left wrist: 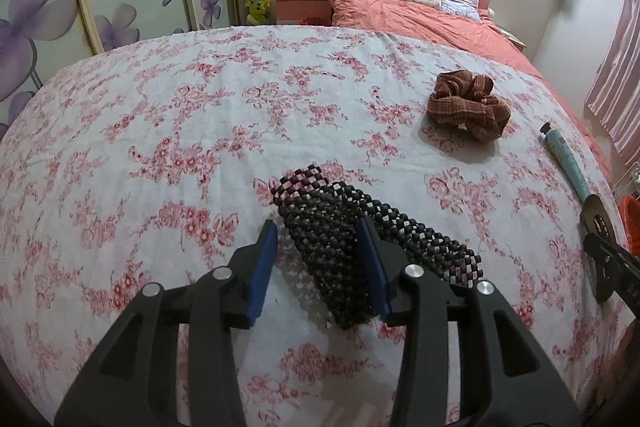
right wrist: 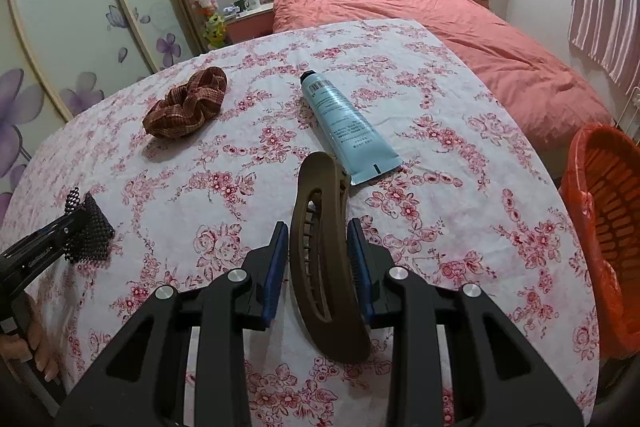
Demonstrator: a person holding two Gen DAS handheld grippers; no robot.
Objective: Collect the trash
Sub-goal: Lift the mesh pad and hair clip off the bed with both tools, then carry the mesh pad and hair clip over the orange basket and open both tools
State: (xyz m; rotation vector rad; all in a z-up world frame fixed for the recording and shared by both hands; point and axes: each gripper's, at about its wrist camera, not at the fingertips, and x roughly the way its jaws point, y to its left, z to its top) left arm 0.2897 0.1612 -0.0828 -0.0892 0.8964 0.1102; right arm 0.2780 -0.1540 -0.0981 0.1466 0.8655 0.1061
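Table w/ thin cotton cloth (left wrist: pixel 168 131), white w/ red rose print, a bit wrinkled. Left gripper (left wrist: pixel 318 251): black plastic arms, blue pads; jaws apart, black beaded mesh piece (left wrist: pixel 332 247) lying on the cloth btwn them. Its right pad sits against the beads, left pad clear of them, so not clamped. The piece is small glossy beads woven in a checker net, floppy, long strip shape. Right gripper (right wrist: pixel 318 259): jaws closed on a brown hair claw clip (right wrist: pixel 320 255), matte plastic, curved, slotted teeth. Just beyond the clip, pale blue squeeze tube (right wrist: pixel 344 123), flat crimped end, black cap. Brown plaid fabric scrunchie (right wrist: pixel 186 103) further left, ruffled. Orange plastic slatted basket (right wrist: pixel 604 219) at table's right edge.
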